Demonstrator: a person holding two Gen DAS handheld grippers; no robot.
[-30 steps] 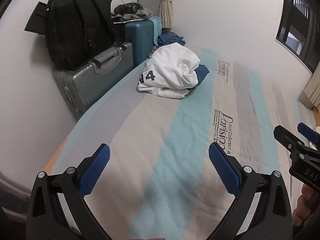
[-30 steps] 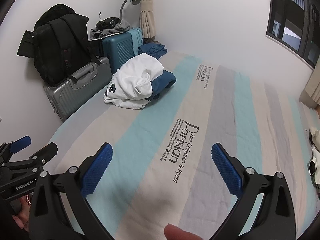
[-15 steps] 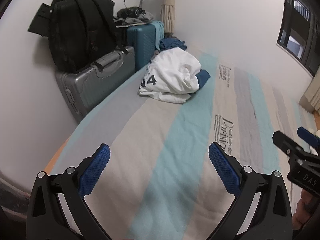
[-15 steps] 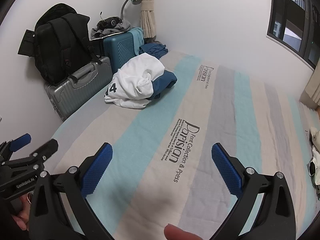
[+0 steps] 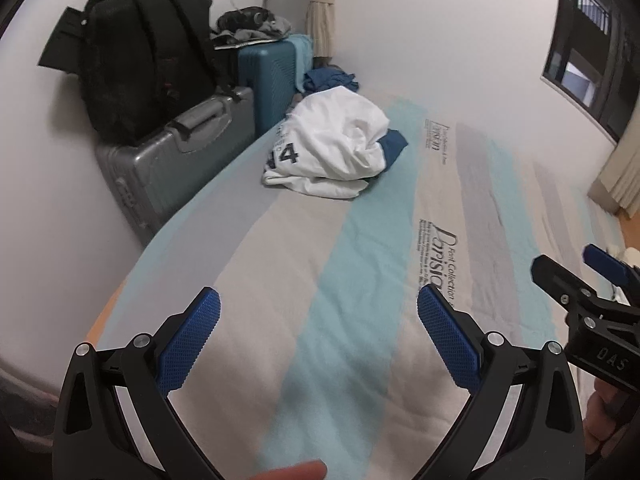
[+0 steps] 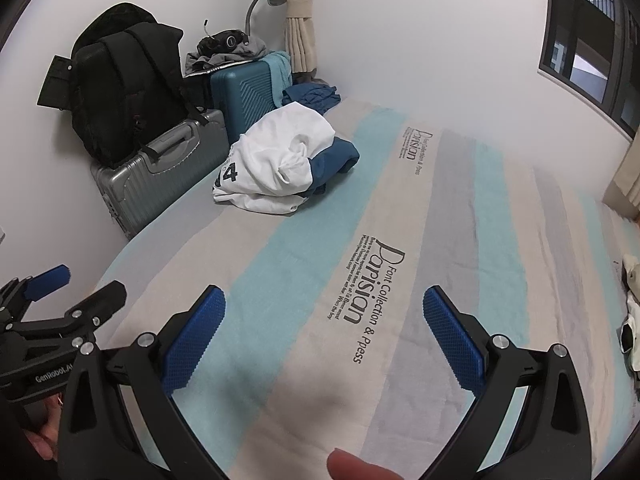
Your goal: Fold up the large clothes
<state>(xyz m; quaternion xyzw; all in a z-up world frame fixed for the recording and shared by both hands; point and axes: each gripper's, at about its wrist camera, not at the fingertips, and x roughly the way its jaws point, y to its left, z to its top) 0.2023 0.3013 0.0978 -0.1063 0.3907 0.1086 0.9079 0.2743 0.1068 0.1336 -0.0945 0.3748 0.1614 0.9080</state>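
A crumpled white shirt with dark numbers lies in a heap on the far left part of the striped bed, with a blue garment tucked under its right side. My left gripper hovers open above the near end of the bed, well short of the heap. To its right, my right gripper is open too, with nothing between its blue pads, and it also shows in the left wrist view.
Beside the bed's left edge stand a silver suitcase with a black backpack on it and a teal suitcase. More blue clothing lies at the bed's far corner. A light cloth item lies at the right.
Both grippers have drifted forward and slightly toward the clothing heap, which appears a bit nearer. Both stay open and hold nothing.
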